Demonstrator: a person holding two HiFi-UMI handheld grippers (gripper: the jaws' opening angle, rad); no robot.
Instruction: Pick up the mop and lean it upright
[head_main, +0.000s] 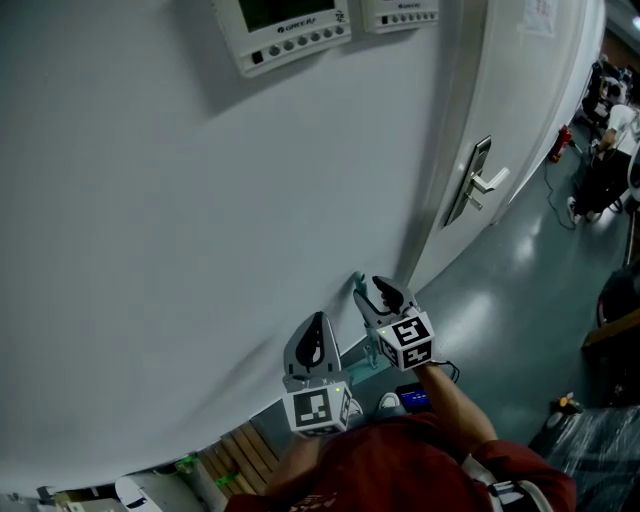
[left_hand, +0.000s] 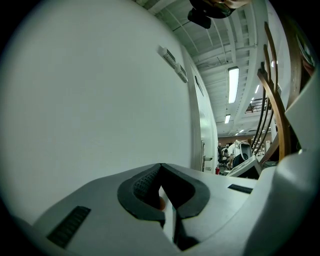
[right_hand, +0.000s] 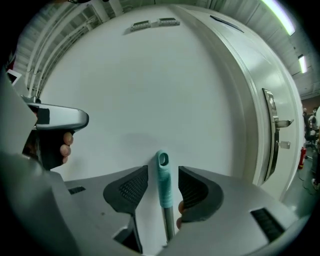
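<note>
The mop's handle has a teal grip with a hanging hole at its top and a metal shaft below. It stands upright close against the white wall. My right gripper is open, with the handle between its two pads and a gap on each side. In the head view the teal tip shows just left of the right gripper. My left gripper hangs beside it on the left, its tips facing the wall. Its jaws meet at the tips with nothing between them.
A white door with a metal lever handle stands right of the mop. Two control panels hang high on the wall. Wooden slats lie at the wall's foot on the left. Grey-green floor stretches right toward distant furniture.
</note>
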